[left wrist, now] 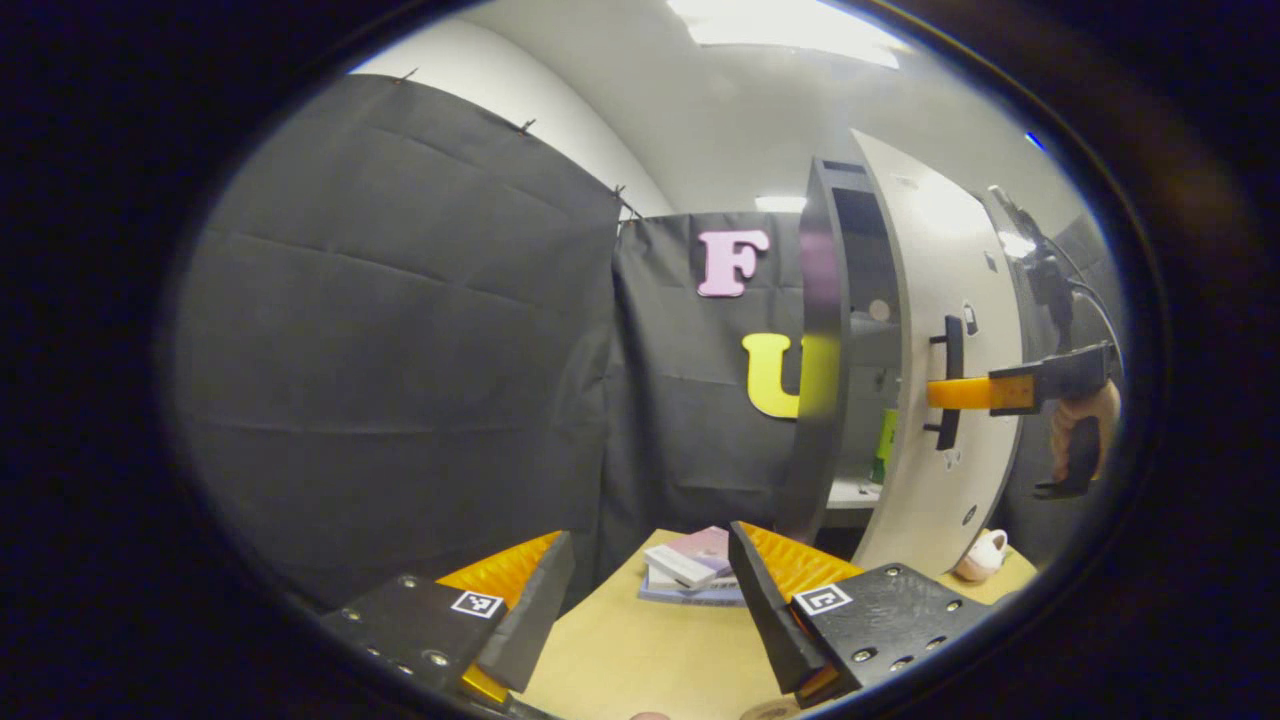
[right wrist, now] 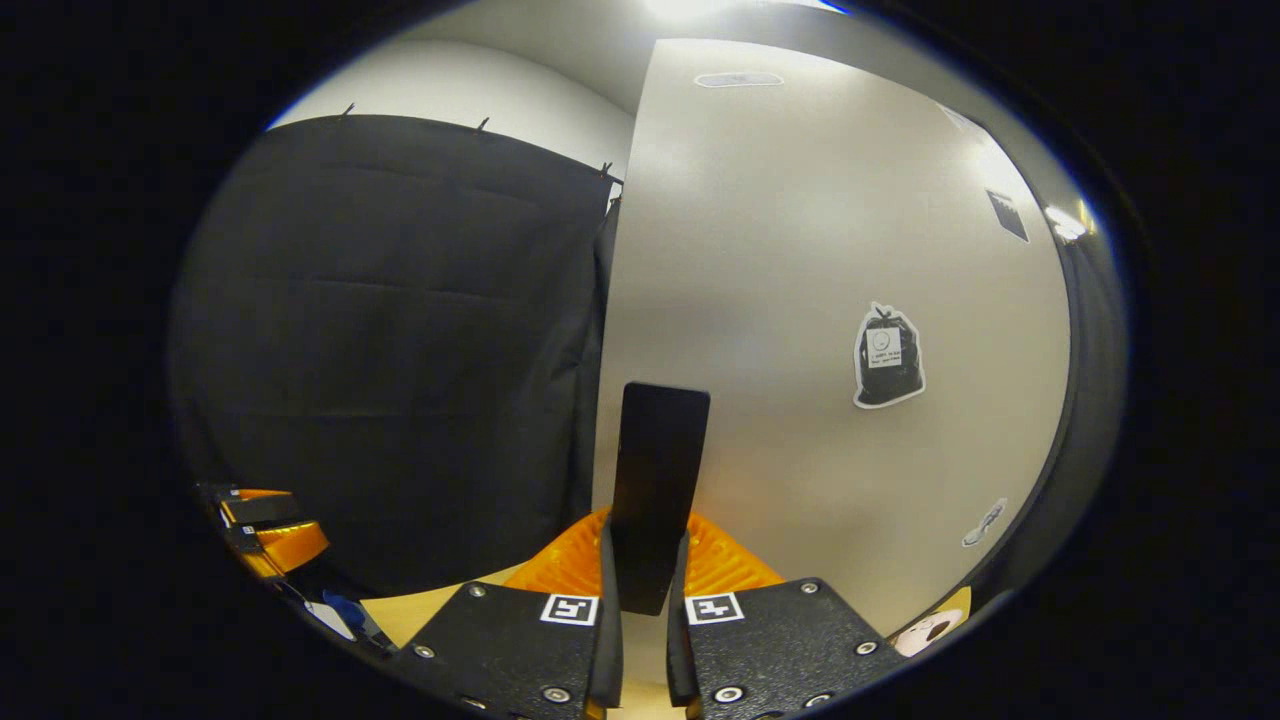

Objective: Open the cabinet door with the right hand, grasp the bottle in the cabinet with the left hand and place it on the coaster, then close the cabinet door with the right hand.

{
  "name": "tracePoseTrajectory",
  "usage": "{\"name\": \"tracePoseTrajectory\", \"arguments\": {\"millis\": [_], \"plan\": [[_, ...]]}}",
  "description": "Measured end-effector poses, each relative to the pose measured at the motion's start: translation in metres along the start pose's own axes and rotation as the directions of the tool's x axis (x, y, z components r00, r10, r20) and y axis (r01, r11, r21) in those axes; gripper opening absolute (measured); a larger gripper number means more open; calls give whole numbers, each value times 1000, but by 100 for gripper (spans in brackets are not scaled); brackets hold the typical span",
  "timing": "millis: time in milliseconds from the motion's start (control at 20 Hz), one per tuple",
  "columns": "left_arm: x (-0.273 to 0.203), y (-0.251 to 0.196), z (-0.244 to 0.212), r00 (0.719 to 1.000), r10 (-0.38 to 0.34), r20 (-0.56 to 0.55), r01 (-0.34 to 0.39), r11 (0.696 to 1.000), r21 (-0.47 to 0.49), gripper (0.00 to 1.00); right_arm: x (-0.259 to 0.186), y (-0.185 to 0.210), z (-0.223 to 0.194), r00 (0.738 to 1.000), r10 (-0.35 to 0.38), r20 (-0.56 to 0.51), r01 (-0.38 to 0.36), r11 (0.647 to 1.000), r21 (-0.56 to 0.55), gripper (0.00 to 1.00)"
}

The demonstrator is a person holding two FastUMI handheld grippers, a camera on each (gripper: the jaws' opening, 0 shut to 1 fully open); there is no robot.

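The cabinet door [left wrist: 935,350] stands partly open, a pale grey panel swung out from the dark cabinet [left wrist: 825,340], and its black bar handle [left wrist: 950,385] runs upright on the outer face. Through the gap, there's the bottle [left wrist: 886,445]: a green sliver (most of it hidden by the door's edge) standing on a light shelf inside. In the right gripper view the door fills the right half, a sticker on its face, and the handle [right wrist: 655,490] rises dark and flat, pinched between the jaws of the right gripper [right wrist: 643,610].
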State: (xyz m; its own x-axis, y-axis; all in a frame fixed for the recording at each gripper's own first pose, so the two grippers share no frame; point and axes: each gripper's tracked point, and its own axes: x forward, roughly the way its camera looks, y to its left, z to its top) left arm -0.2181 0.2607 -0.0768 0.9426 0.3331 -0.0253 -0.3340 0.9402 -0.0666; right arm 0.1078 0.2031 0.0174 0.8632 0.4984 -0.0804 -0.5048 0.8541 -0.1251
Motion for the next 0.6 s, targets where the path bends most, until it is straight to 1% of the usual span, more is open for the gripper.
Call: {"name": "tracePoseTrajectory", "arguments": {"millis": [100,200,250,300,350,400,600], "plan": [[22,-26,7,999,-38,7,38,999,-1,89,-13,2,0,1000,16,-5,-16,1000,25,18],[35,-49,7,997,-70,7,70,997,7,89,-29,5,3,1000,28,-7,-28,999,23,17],[42,-61,8,996,-90,7,90,996,13,89,-34,5,3,999,35,-9,-35,999,26,18],[48,-77,6,994,-112,9,112,994,18,86,-36,4,2,999,41,-11,-41,999,34,18],[54,-92,7,990,-137,10,137,990,23,89,-39,2,0,999,47,-11,-47,998,39,18],[58,-107,7,987,-159,10,159,987,29,89,-42,0,-1,999,50,-9,-50,998,41,18],[78,-173,9,967,-256,10,255,967,24,89,-59,-8,-4,1000,20,-12,-19,999,46,18]]}}
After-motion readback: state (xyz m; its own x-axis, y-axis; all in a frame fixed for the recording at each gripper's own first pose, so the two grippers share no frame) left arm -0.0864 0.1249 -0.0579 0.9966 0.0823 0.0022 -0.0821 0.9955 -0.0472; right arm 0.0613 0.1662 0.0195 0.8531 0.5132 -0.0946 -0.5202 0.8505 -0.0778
